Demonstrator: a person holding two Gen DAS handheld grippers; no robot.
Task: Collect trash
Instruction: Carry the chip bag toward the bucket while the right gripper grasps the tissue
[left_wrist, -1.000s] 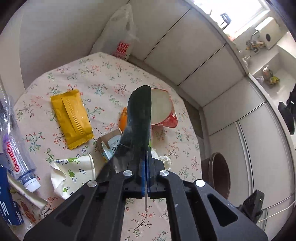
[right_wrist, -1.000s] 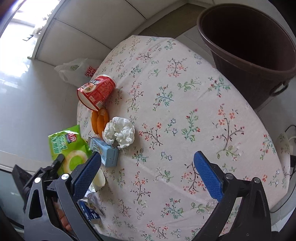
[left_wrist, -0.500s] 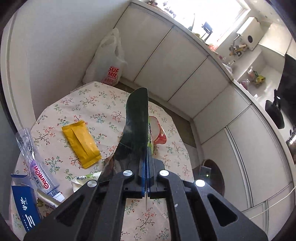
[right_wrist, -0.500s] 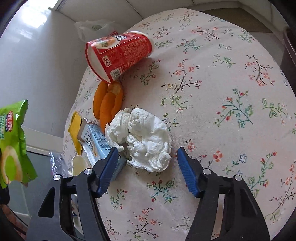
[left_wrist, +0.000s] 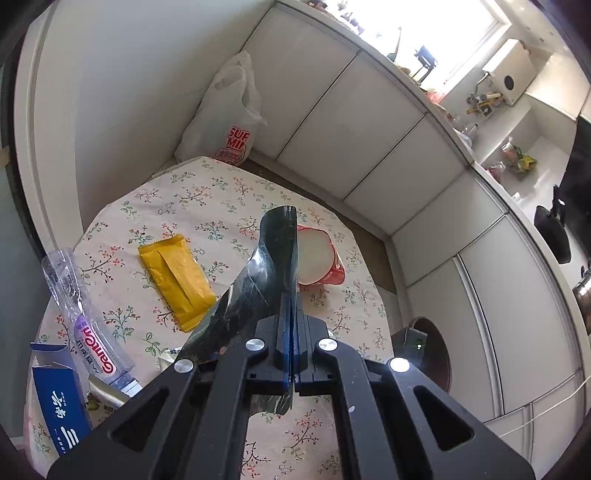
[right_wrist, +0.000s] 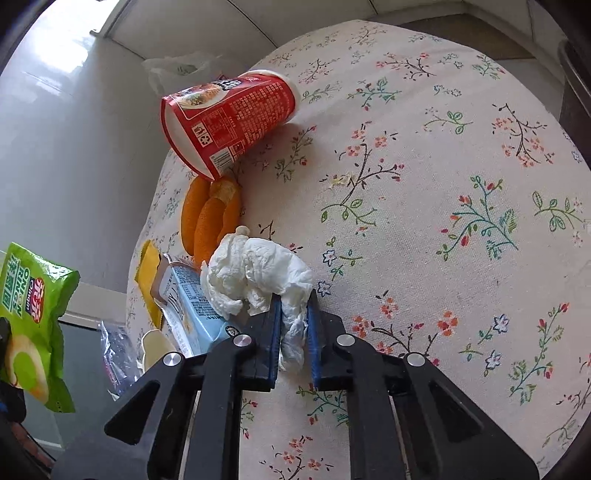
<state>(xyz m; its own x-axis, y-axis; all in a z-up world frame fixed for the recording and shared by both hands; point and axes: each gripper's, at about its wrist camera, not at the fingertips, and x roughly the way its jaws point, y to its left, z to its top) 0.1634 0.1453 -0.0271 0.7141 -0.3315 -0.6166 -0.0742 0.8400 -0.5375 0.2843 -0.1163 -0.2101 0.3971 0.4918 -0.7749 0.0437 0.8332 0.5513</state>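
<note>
My left gripper is shut on a snack bag, seen edge-on and dark, held above the floral table. The same bag shows green in the right wrist view, at far left. My right gripper is shut on a crumpled white tissue on the table. A blue carton, orange peel and a tipped red cup lie just beyond it. The brown bin stands on the floor to the right of the table.
A yellow wrapper, a crushed plastic bottle and a blue box lie on the table's left side. A white shopping bag sits on the floor behind the table. White cabinets run along the far side.
My left gripper has risen higher above the table with the bag. My right gripper moved in from the table's edge to the tissue and closed on it.
</note>
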